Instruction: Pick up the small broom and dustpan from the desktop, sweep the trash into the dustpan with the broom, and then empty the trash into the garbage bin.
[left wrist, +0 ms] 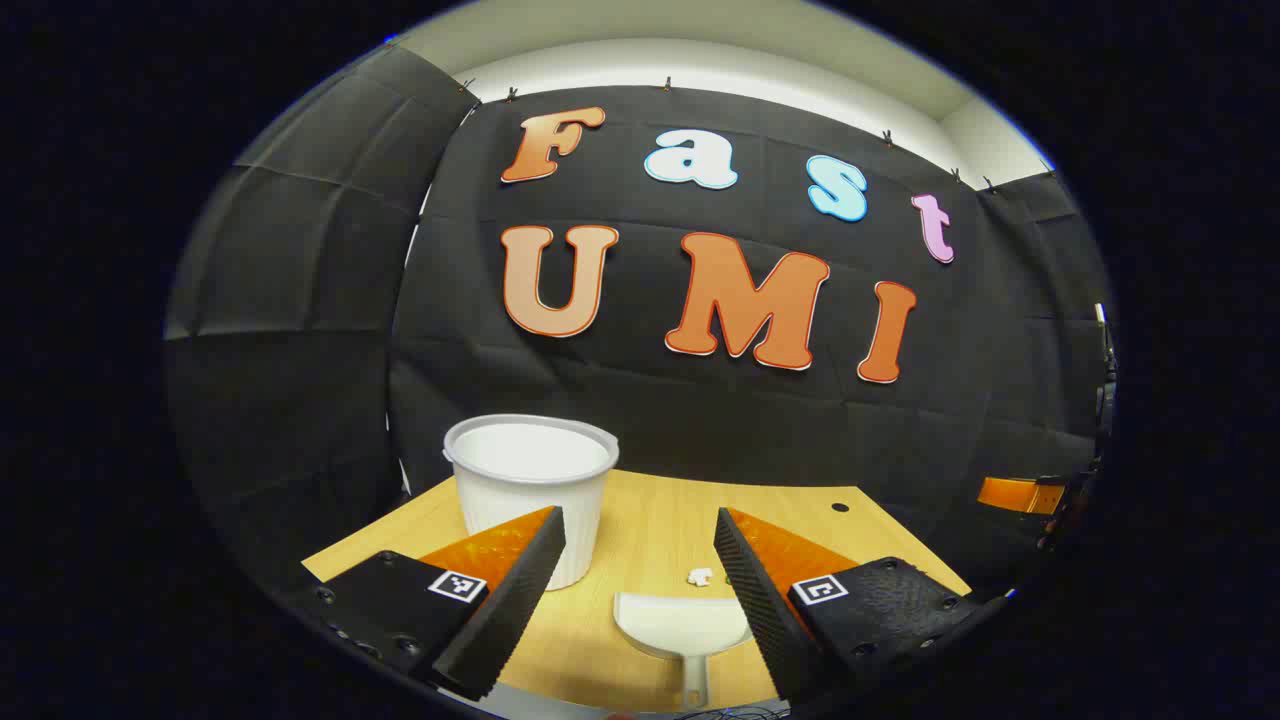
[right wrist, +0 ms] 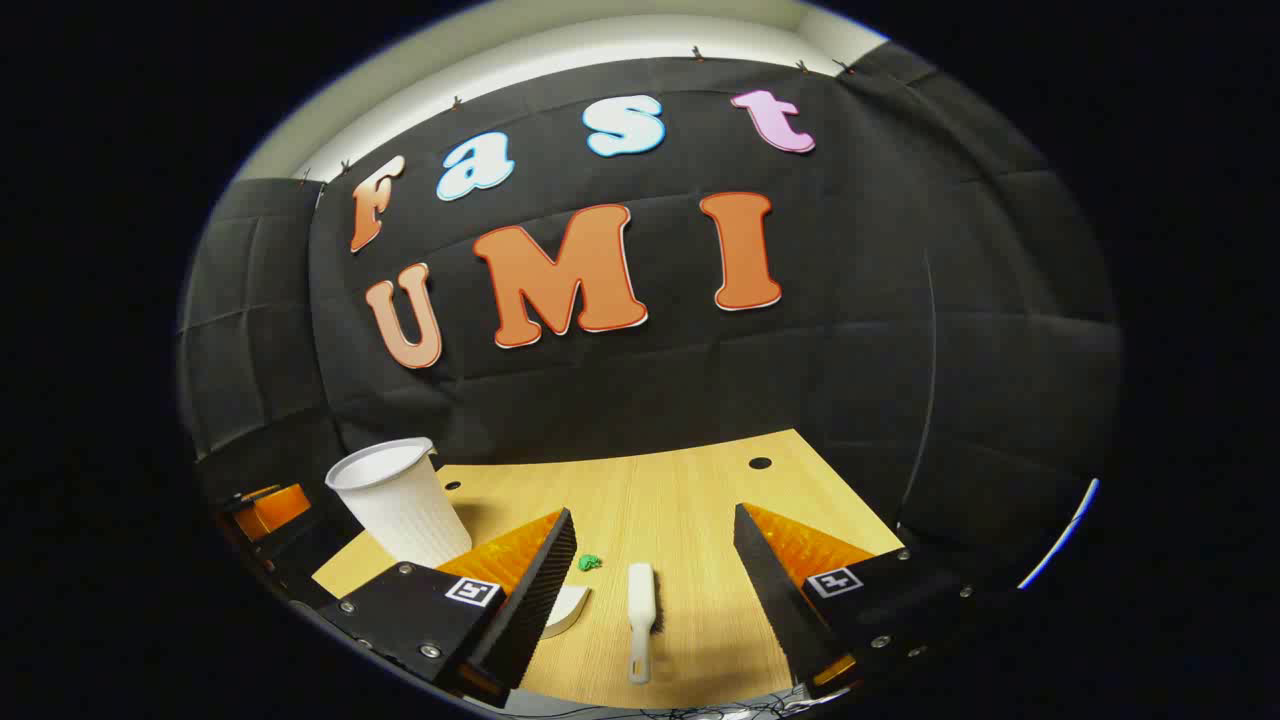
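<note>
My left gripper view looks low over the desk (left wrist: 640,520) toward the back wall; my right gripper view does too. Both share the white bin (left wrist: 530,490) (right wrist: 395,500).

White dustpan (left wrist: 682,628): lies flat on the wooden desktop (left wrist: 660,520), in the left gripper view at 6 o'clock, mouth toward 12 o'clock, short handle toward 6 o'clock. In the right gripper view a part of it (right wrist: 566,608) shows at 7 o'clock.

Small white broom (right wrist: 641,618): lies flat, lengthwise from 12 to 6 o'clock, dark bristles along its right edge, handle end nearest the camera.

Trash: a white crumpled scrap (left wrist: 699,576) just beyond the dustpan's mouth; a green scrap (right wrist: 589,563) at 10 o'clock from the broom's head, apart from it.

White garbage bin (left wrist: 530,492): upright, open-topped, ribbed wall, at 10 o'clock from the dustpan.
</note>
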The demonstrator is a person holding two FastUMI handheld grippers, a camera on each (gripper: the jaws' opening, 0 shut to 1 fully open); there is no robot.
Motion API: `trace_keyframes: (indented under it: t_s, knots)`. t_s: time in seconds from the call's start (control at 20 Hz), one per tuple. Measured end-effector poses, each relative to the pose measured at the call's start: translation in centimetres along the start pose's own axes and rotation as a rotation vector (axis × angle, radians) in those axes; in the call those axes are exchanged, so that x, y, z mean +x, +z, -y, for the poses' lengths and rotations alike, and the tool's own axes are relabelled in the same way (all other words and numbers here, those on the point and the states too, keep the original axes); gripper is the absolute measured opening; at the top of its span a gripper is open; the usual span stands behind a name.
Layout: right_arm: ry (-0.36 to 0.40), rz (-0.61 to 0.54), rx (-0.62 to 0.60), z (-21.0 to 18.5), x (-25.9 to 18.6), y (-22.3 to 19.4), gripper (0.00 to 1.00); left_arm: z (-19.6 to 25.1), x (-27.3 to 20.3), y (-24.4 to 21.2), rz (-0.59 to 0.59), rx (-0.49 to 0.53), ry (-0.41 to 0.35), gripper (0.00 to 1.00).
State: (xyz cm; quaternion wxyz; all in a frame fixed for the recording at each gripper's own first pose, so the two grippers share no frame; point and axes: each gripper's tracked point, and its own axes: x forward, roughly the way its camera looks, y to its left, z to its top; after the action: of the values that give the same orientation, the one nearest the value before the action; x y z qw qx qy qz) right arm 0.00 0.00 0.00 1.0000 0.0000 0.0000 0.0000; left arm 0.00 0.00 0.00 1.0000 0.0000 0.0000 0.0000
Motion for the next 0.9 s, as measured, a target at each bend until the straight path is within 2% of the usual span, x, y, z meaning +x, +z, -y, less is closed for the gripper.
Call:
trace_keyframes:
  t_s: [0.05,0.2,0.45,0.7,0.9]
  knots:
    - [0.006,-0.004,0.006,0.5,0.2,-0.2,0.95,0.9,0.0,-0.5,-0.007,0.006,0.003,0.95]
    - [0.014,-0.024,-0.002,2.1,0.3,-1.0,0.95,2.9,-0.4,-1.0,-0.01,0.014,0.0,0.95]
    - [0.008,-0.02,0.004,2.9,0.0,-1.1,0.95,5.6,0.3,-1.8,-0.03,0.041,-0.061,0.95]
    - [-0.051,-0.034,0.042,2.9,0.1,-1.7,0.95,6.3,3.7,-1.9,-0.051,0.053,-0.139,0.95]
    - [-0.086,-0.067,0.028,1.9,0.9,-2.7,0.95,5.3,7.2,-3.7,-0.105,0.012,-0.204,0.95]
